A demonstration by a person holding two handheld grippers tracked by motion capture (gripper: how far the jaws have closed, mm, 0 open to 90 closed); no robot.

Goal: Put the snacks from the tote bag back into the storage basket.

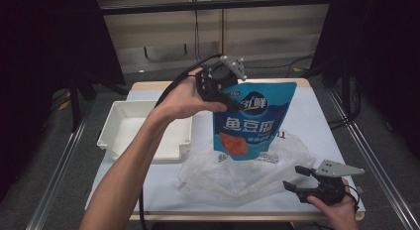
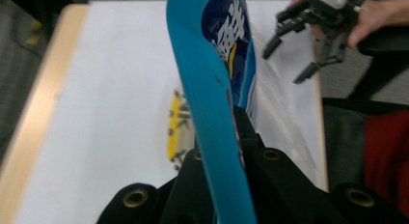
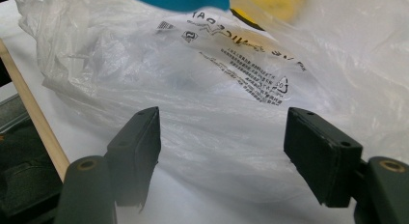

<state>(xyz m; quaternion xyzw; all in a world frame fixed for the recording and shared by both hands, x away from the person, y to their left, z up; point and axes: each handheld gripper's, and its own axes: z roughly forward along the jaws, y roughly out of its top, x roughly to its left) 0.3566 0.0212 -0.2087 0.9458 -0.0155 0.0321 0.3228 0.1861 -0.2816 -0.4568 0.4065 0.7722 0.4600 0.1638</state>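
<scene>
Black jaws of the right gripper (image 3: pixel 219 156) stand wide apart at the bottom of the right gripper view, nothing between the pads; just ahead of them lies a crumpled clear plastic bag (image 3: pixel 207 98) with black print on it. From above, this right gripper (image 1: pixel 298 179) sits low at the near right corner of the white table (image 1: pixel 322 116), held in the person's right hand (image 1: pixel 337 210), its jaws released and pointing toward the plastic bag (image 1: pixel 237 173), close to the bag's edge but apart from it.

Up and to the far side of that gripper, the left gripper (image 1: pixel 236 103) is clenched on a blue snack pouch (image 1: pixel 252 121), pinching it near one upper edge so the pouch hangs upright in the air above the plastic bag. In the left gripper view the blue pouch (image 2: pixel 212 89) rises edge-on from between that gripper's own jaws, which press on it from both sides; the right gripper (image 2: pixel 289 60) shows farther off, open. A white tray (image 1: pixel 119 136) sits on the table under the left forearm, well apart from the pouch. A yellow item (image 2: pixel 173 127) lies on the table beyond the left gripper's jaws; what it is I cannot tell.
</scene>
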